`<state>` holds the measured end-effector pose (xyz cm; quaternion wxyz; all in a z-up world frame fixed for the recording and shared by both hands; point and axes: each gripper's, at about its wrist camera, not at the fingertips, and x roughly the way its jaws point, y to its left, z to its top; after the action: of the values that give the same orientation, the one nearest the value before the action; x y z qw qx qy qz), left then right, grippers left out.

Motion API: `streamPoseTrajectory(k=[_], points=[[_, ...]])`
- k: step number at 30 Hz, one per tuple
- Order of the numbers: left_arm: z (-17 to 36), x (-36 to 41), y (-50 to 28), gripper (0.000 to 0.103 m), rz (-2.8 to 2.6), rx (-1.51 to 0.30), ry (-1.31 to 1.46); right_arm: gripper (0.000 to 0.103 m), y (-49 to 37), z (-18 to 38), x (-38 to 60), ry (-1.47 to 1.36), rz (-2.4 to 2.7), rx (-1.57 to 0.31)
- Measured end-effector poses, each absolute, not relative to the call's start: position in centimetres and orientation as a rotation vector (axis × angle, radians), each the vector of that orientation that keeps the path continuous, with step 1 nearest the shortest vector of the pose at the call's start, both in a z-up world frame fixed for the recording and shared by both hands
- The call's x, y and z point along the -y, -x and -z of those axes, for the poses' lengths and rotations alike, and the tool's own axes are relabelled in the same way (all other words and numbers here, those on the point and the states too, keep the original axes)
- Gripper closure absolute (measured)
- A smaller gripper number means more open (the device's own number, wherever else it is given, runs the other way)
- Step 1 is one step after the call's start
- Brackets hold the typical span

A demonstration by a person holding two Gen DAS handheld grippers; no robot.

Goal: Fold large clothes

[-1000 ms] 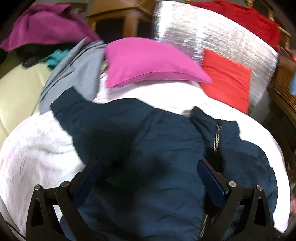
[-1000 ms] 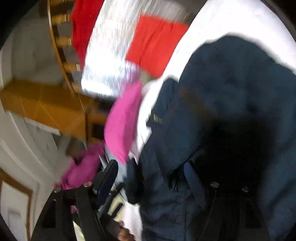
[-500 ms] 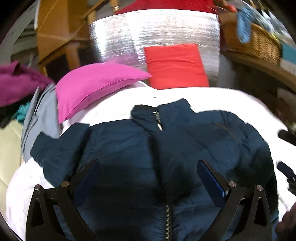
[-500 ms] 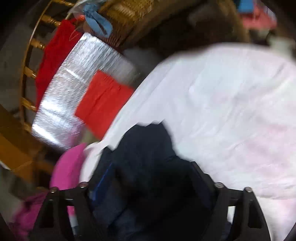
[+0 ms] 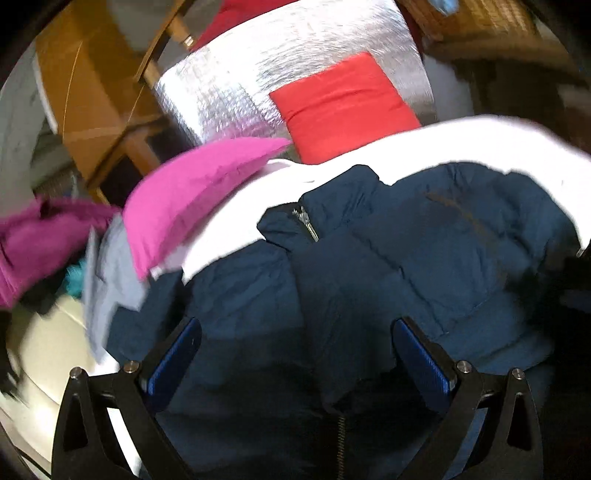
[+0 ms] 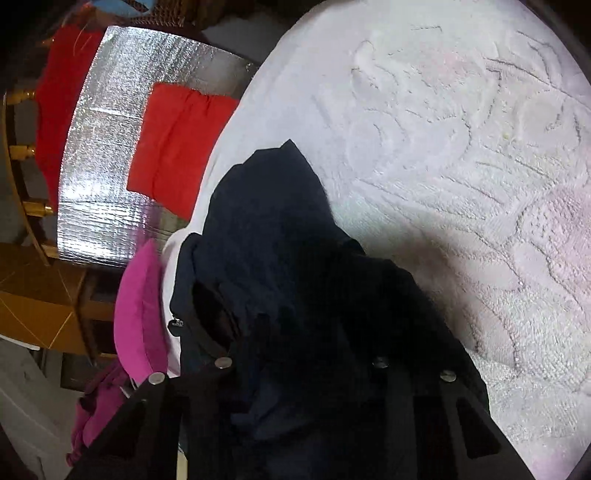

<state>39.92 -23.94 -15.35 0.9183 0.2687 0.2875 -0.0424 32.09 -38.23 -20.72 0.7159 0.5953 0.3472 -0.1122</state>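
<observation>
A navy puffer jacket (image 5: pixel 388 266) lies front up on the white bedspread (image 5: pixel 535 147), its zip (image 5: pixel 306 223) closed and its collar towards the pillows. My left gripper (image 5: pixel 297 354) hovers open just above the jacket's lower front, blue pads (image 5: pixel 173 354) wide apart and nothing between them. In the right wrist view the jacket's sleeve (image 6: pixel 266 206) bunches up from the bedspread (image 6: pixel 461 166). My right gripper (image 6: pixel 291 325) is closing on that bunched fabric, which fills the gap between its dark fingers and hides the right one.
A pink pillow (image 5: pixel 192 192) and a red pillow (image 5: pixel 343 107) lean at the head of the bed against a silver foil panel (image 5: pixel 240 85). Grey and magenta clothes (image 5: pixel 33 243) pile up at the left. A wicker basket (image 5: pixel 480 18) sits at the back right.
The left gripper swung right and rolled, and the zip and collar now sit ahead of it. The right gripper dropped onto the sleeve and its jaws narrowed around the fabric.
</observation>
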Motion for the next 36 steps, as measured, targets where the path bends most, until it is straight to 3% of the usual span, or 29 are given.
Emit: streamPoseTrajectory(k=[6,8,9,10,11,12,15,18,20,21,22,25,31,32,33,34,36], points=[[15.0,25.1,-41.6,0.000,0.042,-0.608,-0.654,0.065,-32.0,21.3,39.0,-1.399,0.198,-0.769],[15.0,25.4,-42.1,0.008,0.023,-0.605,-0.681,0.064,-32.1,21.3,38.8,-1.390,0.199,-0.774],[15.0,25.4,-42.4,0.024,0.018,-0.611,-0.686,0.064,-31.8,21.4,39.0,-1.392,0.199,-0.774],[15.0,25.2,-43.0,0.047,0.006,-0.632,-0.693,0.065,-31.7,21.4,39.0,-1.393,0.200,-0.775],[15.0,24.7,-43.5,0.057,0.001,-0.661,-0.680,0.064,-31.8,21.4,39.0,-1.388,0.200,-0.779],[14.9,24.1,-44.0,0.065,-0.004,-0.696,-0.653,0.064,-31.8,21.4,39.0,-1.382,0.201,-0.783],[14.7,20.9,-45.9,0.073,-0.010,-0.827,-0.517,0.064,-32.2,21.2,38.8,-1.362,0.208,-0.786],[13.5,19.5,-45.2,0.073,0.044,-0.838,-0.467,0.064,-32.1,21.2,38.8,-1.350,0.212,-0.789],[12.7,20.6,-43.7,0.051,0.111,-0.797,-0.497,0.064,-31.7,21.3,38.9,-1.356,0.214,-0.785],[12.4,21.6,-43.0,0.021,0.143,-0.771,-0.529,0.064,-31.6,21.3,39.0,-1.361,0.213,-0.784],[12.3,23.1,-41.8,0.009,0.171,-0.716,-0.578,0.064,-31.5,21.4,39.0,-1.367,0.212,-0.781],[12.7,26.5,-40.5,0.009,0.231,-0.651,-0.670,0.064,-31.4,21.5,39.2,-1.385,0.204,-0.776],[15.4,28.0,-43.9,0.010,0.239,-0.776,-0.637,0.064,-31.5,21.7,39.5,-1.407,0.189,-0.783],[15.5,27.7,-44.5,0.013,0.244,-0.787,-0.607,0.064,-31.6,21.7,39.5,-1.408,0.190,-0.784],[15.5,27.6,-44.9,0.028,0.253,-0.795,-0.587,0.064,-31.6,21.6,39.5,-1.409,0.191,-0.786],[15.5,27.4,-45.1,0.049,0.268,-0.809,-0.570,0.064,-31.6,21.6,39.4,-1.409,0.192,-0.786],[15.6,27.1,-45.5,0.072,0.313,-0.840,-0.517,0.063,-31.7,21.5,39.4,-1.402,0.197,-0.787]])
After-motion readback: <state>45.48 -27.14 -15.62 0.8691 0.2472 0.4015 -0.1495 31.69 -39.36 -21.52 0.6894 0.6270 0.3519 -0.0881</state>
